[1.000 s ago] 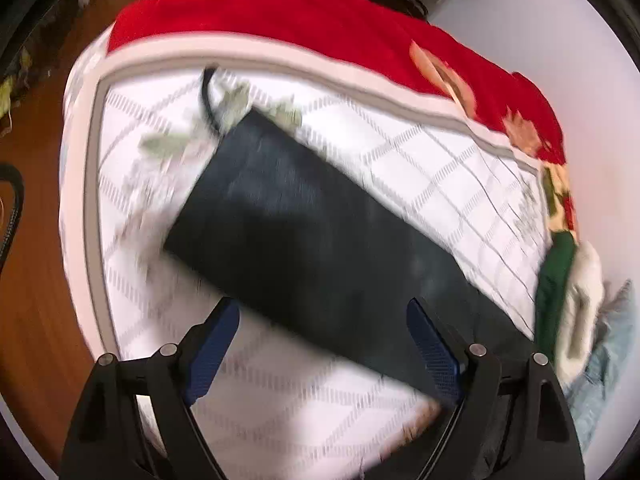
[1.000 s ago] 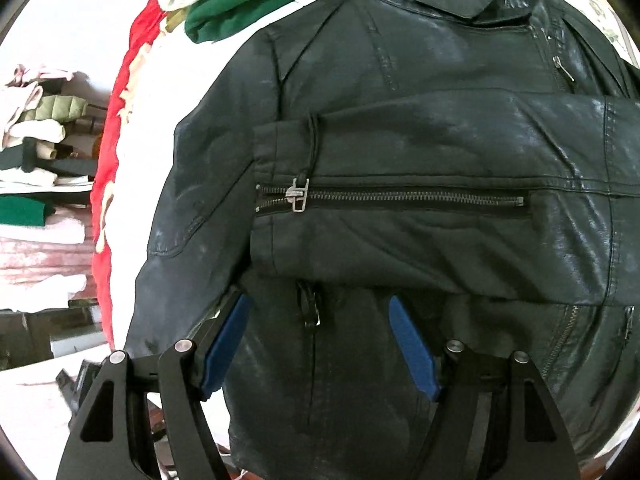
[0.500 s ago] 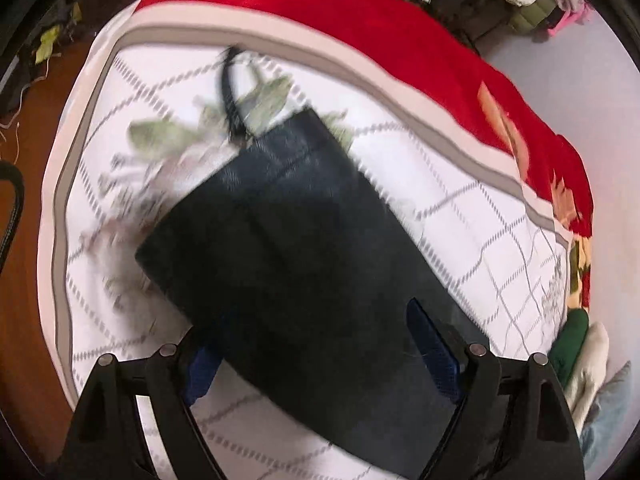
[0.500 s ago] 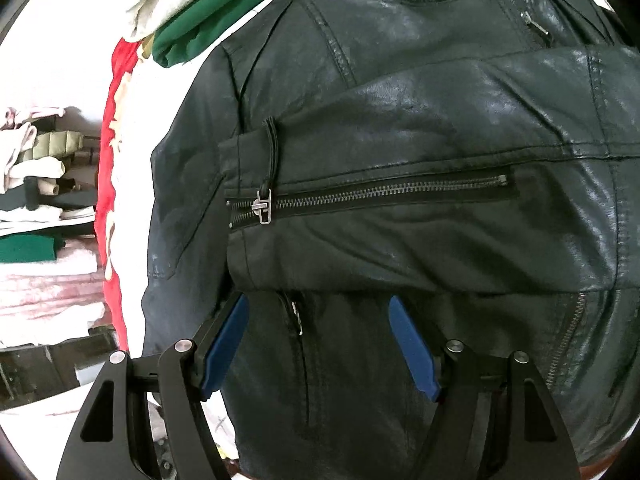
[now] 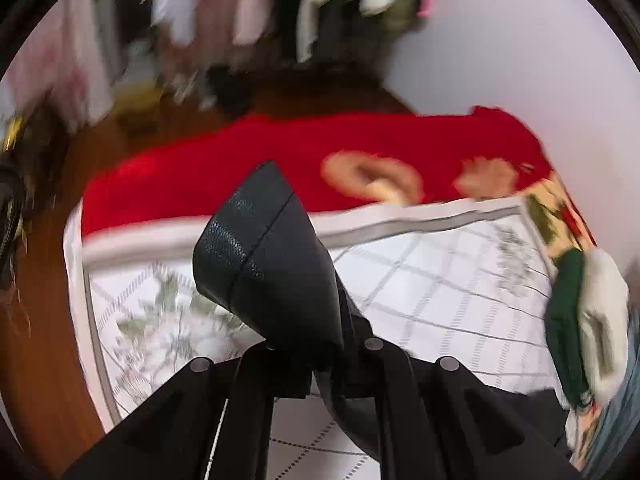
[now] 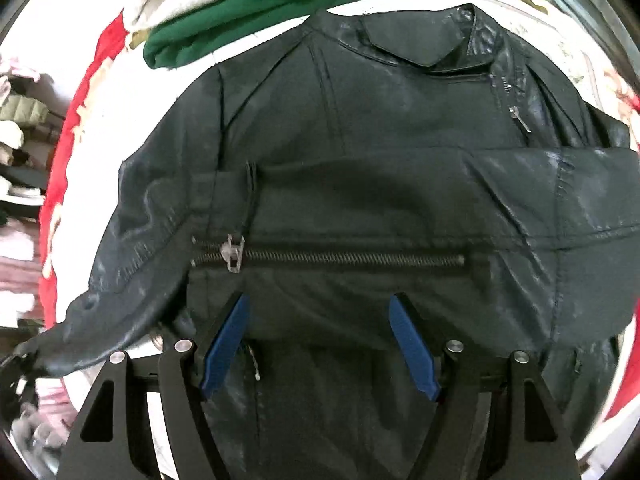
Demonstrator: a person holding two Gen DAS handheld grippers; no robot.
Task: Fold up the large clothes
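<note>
Leather fills most of what I see: a black leather jacket (image 6: 360, 184) lies front-up on the white grid-patterned bedspread (image 5: 440, 280), its collar toward the far edge of the bed, and one sleeve folded flat across the chest with its metal cuff zipper (image 6: 328, 258) running level. From my left wrist camera, my left gripper (image 5: 320, 364) has just closed its jaws, and they now pinch the black leather sleeve cuff (image 5: 264, 256), which stands up off the bedspread as a curled cone in front of the lens; the pads themselves are hidden behind it. Beyond the cuff, a red floral blanket (image 5: 280, 160) covers the far side of the bed, and a folded green garment (image 5: 564, 320) with a cream one beside it sits at the bed's right edge. From my right wrist camera, my right gripper (image 6: 320, 344) hangs over the jacket's lower front, just below the zipped sleeve, its blue pads (image 6: 224, 344) spread wide with nothing clamped between them.
</note>
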